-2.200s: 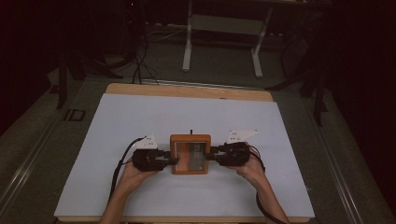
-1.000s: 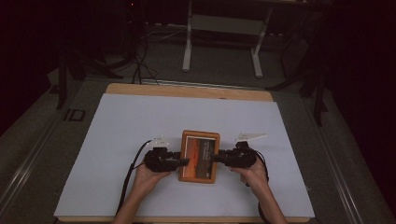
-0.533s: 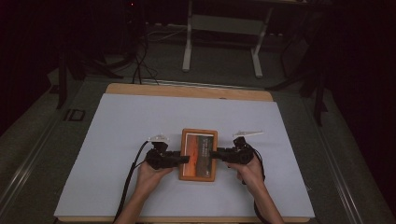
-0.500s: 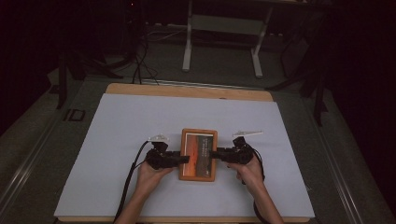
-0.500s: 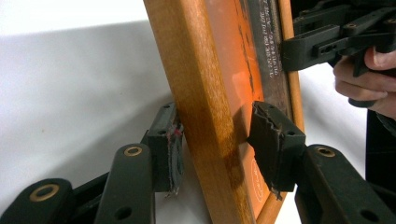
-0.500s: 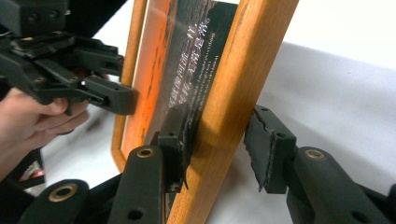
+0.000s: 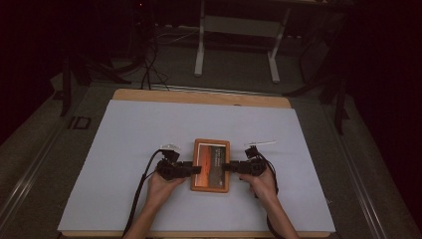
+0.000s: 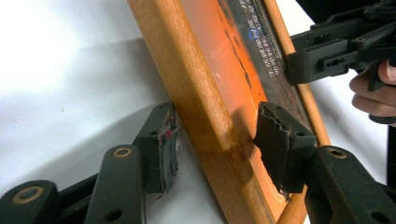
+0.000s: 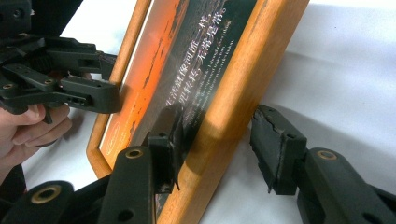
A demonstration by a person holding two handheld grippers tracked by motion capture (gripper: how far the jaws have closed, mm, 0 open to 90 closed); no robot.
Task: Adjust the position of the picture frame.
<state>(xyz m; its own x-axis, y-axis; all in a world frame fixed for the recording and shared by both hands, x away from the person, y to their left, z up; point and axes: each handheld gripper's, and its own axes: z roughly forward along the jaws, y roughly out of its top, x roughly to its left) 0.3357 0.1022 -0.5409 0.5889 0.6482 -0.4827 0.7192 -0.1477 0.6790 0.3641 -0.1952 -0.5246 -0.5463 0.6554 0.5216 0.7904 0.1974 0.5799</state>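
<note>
Both tongs straddle the rectangular wooden picture frame with its orange print (image 7: 210,165), which lies flat near the front edge of the white table cover (image 7: 124,149). The left gripper (image 8: 212,147) and right gripper (image 9: 219,140) have just been opening — each side rail sits between the pads with a visible gap on the outer side; inner-pad contact looks slight, though shadow obscures it. Risk: a pad withdrawn at an angle may snag the rail and drag or tip the frame — or scuff the glazing.
</note>
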